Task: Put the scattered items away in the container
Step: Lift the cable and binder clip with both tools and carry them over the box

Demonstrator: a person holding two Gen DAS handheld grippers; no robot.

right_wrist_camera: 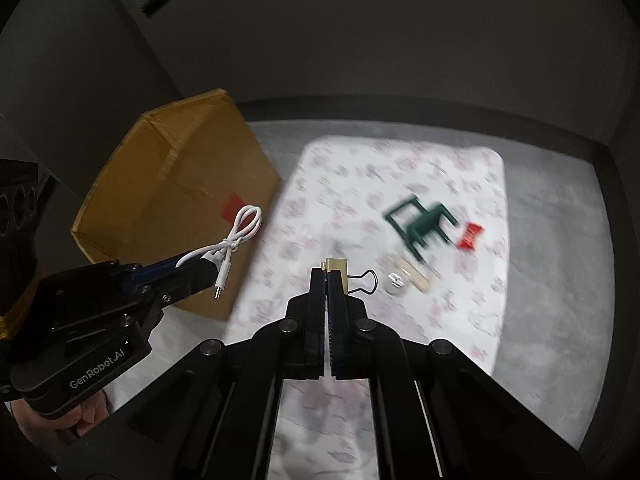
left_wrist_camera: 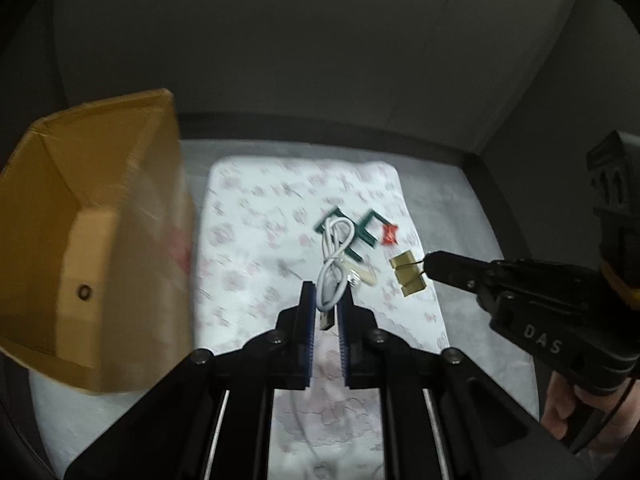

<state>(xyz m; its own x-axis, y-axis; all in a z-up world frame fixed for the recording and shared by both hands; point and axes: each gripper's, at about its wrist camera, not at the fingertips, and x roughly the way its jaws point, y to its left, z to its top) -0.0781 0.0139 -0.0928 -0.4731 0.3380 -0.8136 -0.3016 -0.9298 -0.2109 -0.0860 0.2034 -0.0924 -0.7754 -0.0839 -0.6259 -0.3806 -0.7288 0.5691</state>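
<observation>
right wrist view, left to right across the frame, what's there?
left gripper with white cable → cardboard box → right gripper clamping gold binder clip → green toy chair → red wrapper

Dim room; light pools on the floral cloth point(left_wrist_camera: 256, 240), brightest toward 6 o'clock, motion-smeared; cardboard box point(left_wrist_camera: 120, 220) blurred at 9 o'clock; fisheye bends darkened edges

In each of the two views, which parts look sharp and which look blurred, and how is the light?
Left wrist view: the left gripper and white cable are sharp; the cardboard box and floral cloth are smeared; light falls on the cloth, walls stay dark. Right wrist view: the right gripper and gold binder clip are sharp; the green toy chair and red piece are streaked; edges bend.
</observation>
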